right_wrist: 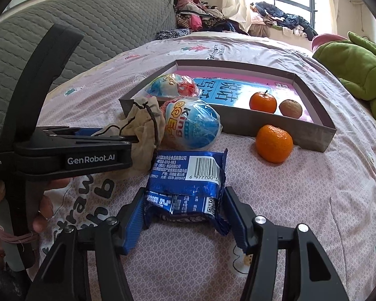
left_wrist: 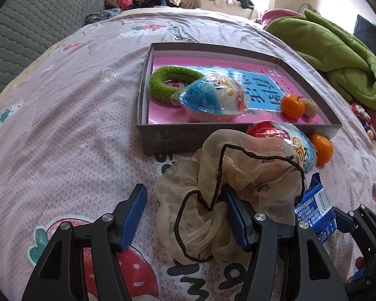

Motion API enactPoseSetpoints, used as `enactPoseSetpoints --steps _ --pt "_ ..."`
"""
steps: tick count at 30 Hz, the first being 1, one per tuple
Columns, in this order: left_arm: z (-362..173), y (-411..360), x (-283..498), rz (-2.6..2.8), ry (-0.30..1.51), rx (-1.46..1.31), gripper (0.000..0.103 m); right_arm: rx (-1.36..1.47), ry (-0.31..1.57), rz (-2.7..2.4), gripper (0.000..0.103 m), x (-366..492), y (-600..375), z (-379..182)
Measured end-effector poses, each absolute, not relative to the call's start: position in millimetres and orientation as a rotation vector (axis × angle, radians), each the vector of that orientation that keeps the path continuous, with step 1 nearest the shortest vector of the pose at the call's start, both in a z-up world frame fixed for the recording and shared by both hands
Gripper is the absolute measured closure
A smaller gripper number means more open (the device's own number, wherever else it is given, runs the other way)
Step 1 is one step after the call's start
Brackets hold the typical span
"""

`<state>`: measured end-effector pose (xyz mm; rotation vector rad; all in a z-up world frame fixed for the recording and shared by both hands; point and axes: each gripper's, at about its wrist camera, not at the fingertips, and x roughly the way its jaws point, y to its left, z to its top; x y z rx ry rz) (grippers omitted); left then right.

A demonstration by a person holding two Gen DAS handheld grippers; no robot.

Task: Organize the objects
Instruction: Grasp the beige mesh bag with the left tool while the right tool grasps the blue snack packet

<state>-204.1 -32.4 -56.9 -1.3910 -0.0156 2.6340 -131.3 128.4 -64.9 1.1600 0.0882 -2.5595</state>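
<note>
A beige gauze pouch (left_wrist: 213,175) with a black drawstring lies on the bedsheet. My left gripper (left_wrist: 185,215) stands open around its near end, the right pad against the fabric and the left pad clear of it. My right gripper (right_wrist: 184,215) is shut on a blue snack packet (right_wrist: 188,173), a pad at each side edge. Beyond them lie a wrapped toy egg (right_wrist: 193,128) and an orange (right_wrist: 274,143), just outside a shallow grey box (right_wrist: 238,123). The box holds a pink book, a green ring (left_wrist: 160,85), another toy egg (left_wrist: 210,97), an orange (left_wrist: 292,105) and a walnut (left_wrist: 310,107).
The bed has a pink patterned sheet (left_wrist: 75,125). A grey quilted headboard (left_wrist: 32,25) stands on the left and a green blanket (left_wrist: 338,57) is bunched on the right. Piled clothes lie below the window at the back. A hand (right_wrist: 40,215) holds the left gripper's handle.
</note>
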Motion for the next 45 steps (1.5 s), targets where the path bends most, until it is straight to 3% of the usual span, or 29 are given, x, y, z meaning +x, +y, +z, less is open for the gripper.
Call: enactPoseSetpoints --steps 9,13,16,24,45 --pt "-56.4 -30.1 -200.5 2.639 0.002 -1.367 0.042 1.152 0.071 -2.552 0.047 -127.8 132.5 -63.8" --pt "-53.8 -27.2 -196.1 2.634 0.014 -1.351 0.065 1.151 0.063 -2.550 0.047 -126.7 133.9 -63.5" --pt "-53.1 -25.2 -193.8 2.627 0.024 -1.345 0.075 1.153 0.062 -2.548 0.047 -126.9 133.8 -63.7" --pt "-49.6 -30.8 -186.5 2.616 -0.042 -1.319 0.092 1.144 0.059 -2.544 0.047 -125.0 135.7 -64.5" --pt "-39.5 -34.2 -147.8 2.664 -0.113 -1.286 0.093 1.124 0.054 -2.529 0.048 -113.7 143.6 -57.7"
